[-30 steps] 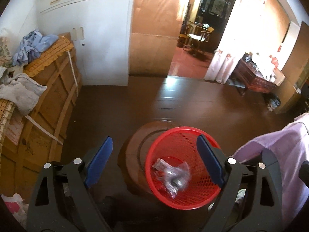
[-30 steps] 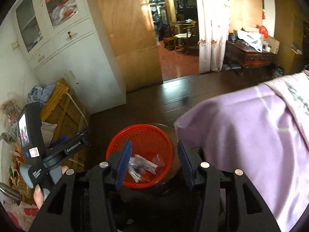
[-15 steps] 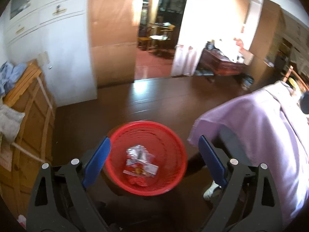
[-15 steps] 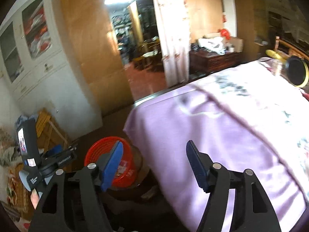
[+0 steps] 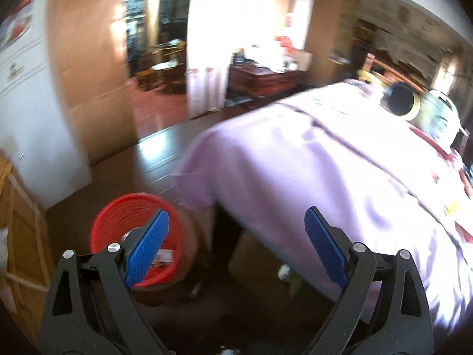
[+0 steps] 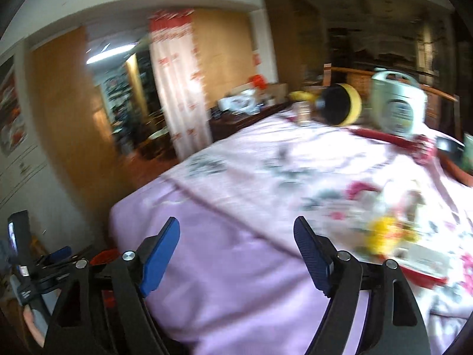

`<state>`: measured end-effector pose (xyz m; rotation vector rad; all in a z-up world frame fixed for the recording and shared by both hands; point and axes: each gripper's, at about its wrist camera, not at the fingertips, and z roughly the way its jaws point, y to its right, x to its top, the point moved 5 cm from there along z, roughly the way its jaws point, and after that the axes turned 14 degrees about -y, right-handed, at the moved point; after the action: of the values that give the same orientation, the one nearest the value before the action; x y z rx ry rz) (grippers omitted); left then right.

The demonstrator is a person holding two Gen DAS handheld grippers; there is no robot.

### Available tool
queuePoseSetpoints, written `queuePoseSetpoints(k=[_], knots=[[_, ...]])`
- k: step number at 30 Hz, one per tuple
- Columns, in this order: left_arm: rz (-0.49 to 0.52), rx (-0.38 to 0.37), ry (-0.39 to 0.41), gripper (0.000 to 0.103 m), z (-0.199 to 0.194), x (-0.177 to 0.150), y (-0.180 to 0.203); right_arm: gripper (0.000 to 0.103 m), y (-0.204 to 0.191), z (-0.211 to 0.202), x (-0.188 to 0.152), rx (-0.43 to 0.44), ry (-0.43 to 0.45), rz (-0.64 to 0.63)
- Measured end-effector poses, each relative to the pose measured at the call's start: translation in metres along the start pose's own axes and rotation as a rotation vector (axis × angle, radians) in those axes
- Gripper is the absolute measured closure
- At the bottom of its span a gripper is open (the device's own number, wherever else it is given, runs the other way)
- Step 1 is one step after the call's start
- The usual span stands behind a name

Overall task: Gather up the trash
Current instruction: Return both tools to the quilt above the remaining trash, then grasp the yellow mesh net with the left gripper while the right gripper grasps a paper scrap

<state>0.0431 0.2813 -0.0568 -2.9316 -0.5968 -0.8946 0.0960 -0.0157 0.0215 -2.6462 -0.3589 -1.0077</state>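
Note:
A red mesh basket [image 5: 118,222] with wrappers inside sits on a round wooden stool at the lower left of the left wrist view; a sliver of the basket [image 6: 102,259] shows in the right wrist view. My left gripper [image 5: 236,242] is open and empty, above and right of the basket. My right gripper [image 6: 236,251] is open and empty over the table's purple floral cloth [image 6: 251,183]. Blurred yellow and pink litter [image 6: 384,230] lies on the cloth to the right, beside a red-rimmed tray [image 6: 425,278].
On the table's far end stand a yellow-rimmed black round object [image 6: 340,105], a jar [image 6: 301,114] and a pale green appliance [image 6: 399,106]. A white cabinet [image 5: 26,118] and a wooden crate [image 5: 17,236] stand at left. A doorway with a curtain [image 5: 207,59] lies beyond.
Both grippers have swung right and up, from the basket toward the table. The basket has slid to the lower left of both views. Both stay open and empty.

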Motion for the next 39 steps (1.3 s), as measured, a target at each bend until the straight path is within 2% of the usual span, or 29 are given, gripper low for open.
queuePoseSetpoints(k=[6, 11, 16, 17, 21, 24, 31, 37, 38, 39], knots=[[0.2, -0.107, -0.027, 0.013, -0.001, 0.004, 0.097, 0.021, 0.11, -0.037, -0.024, -0.084, 0.063, 0.189], [0.353, -0.163, -0.06, 0.013, 0.006, 0.003, 0.18, 0.02, 0.193, -0.054, -0.053, -0.181, 0.079, 0.339], [0.478, -0.164, -0.078, 0.013, 0.017, 0.0, 0.256, 0.02, 0.243, -0.055, -0.077, -0.24, 0.05, 0.421], [0.493, -0.171, -0.086, 0.013, 0.017, -0.002, 0.262, 0.02, 0.25, -0.054, -0.079, -0.255, 0.046, 0.43], [0.554, -0.205, -0.136, 0.013, 0.029, -0.011, 0.305, 0.02, 0.269, -0.049, -0.09, -0.279, 0.037, 0.445], [0.587, -0.216, -0.165, 0.013, 0.042, -0.014, 0.337, 0.02, 0.268, -0.05, -0.094, -0.233, 0.032, 0.455], [0.63, -0.244, -0.188, 0.013, 0.053, -0.013, 0.381, 0.015, 0.256, -0.051, -0.091, -0.257, 0.033, 0.408], [0.647, -0.29, -0.216, 0.013, 0.061, -0.009, 0.416, 0.015, 0.26, -0.057, -0.094, -0.258, 0.06, 0.439], [0.648, -0.297, -0.229, 0.014, 0.065, -0.008, 0.421, 0.015, 0.262, -0.058, -0.095, -0.255, 0.063, 0.451], [0.649, -0.3, -0.237, 0.024, 0.068, -0.009, 0.424, 0.015, 0.263, -0.058, -0.096, -0.251, 0.063, 0.459]])
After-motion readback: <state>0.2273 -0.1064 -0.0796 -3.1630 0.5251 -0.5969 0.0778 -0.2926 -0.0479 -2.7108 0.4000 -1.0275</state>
